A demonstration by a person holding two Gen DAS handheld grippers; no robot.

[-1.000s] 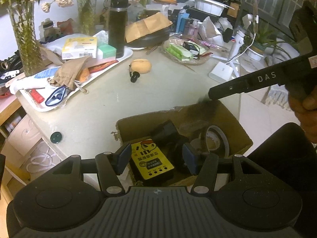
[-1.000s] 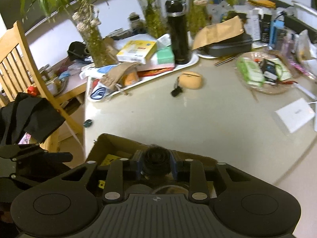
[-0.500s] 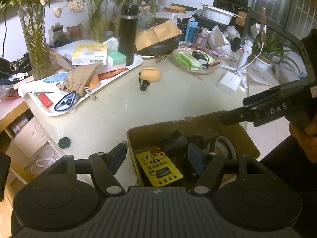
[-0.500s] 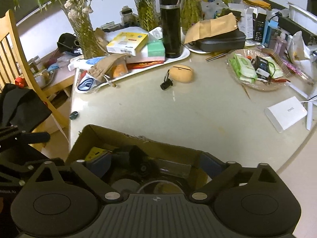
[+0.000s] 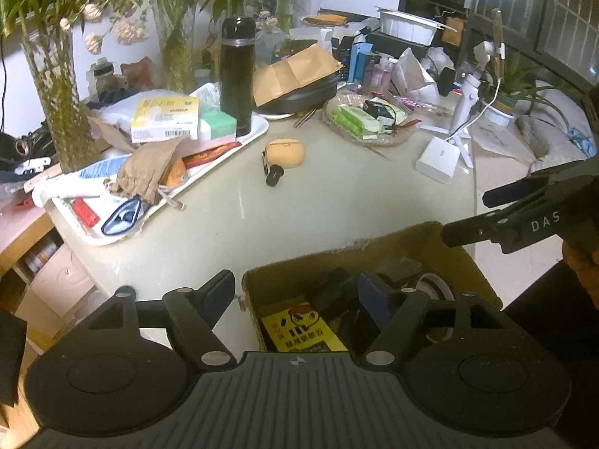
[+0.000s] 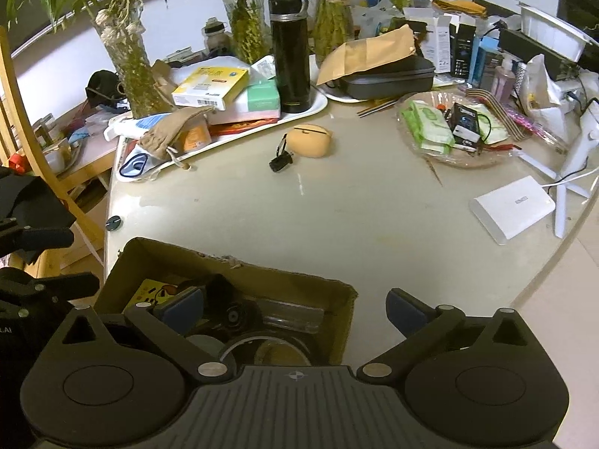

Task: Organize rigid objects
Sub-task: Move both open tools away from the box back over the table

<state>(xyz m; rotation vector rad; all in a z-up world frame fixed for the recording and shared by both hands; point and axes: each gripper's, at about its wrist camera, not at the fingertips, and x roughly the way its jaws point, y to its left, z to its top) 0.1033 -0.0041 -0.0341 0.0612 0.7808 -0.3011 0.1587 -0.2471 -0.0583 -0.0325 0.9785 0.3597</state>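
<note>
- Change. One second earlier the right claw point(image 6: 295, 308) was clamped on a small round black object above the cardboard box point(image 6: 239, 266); half a second earlier its jaws had parted; at this moment they stood wide apart and empty, and the claw had drawn back and upward.
- The black round object point(image 6: 236, 312) lay inside the box, beside a roll of tape point(image 6: 262, 348) and the yellow packet point(image 6: 149, 292).
- Meaning, as a judgement. That item's placing appeared complete, so one rigid object had gone into the box and the right claw was free for another.
- Left claw point(image 5: 295, 292). Its jaws were likewise wide apart and held nothing, as in the two earlier left wrist views. One finger hung over the bare desk point(image 5: 337, 202) just outside the box wall point(image 5: 337, 258), the other over the box's contents, so the near wall lay between them.
- Position relative to the right claw. The released object lay just beyond the inner finger, below the claw and not touched by it; the outer finger hung outside the box's right corner, over the desk.
- Remaining candidates, as a judgement. A small black cylindrical piece point(image 6: 280, 162) and a tan oval case point(image 6: 310, 140) lay loose on the desk, well apart from both claws, near the white tray point(image 6: 239, 138). A white flat box point(image 6: 513, 207) lay toward the right edge.
</note>
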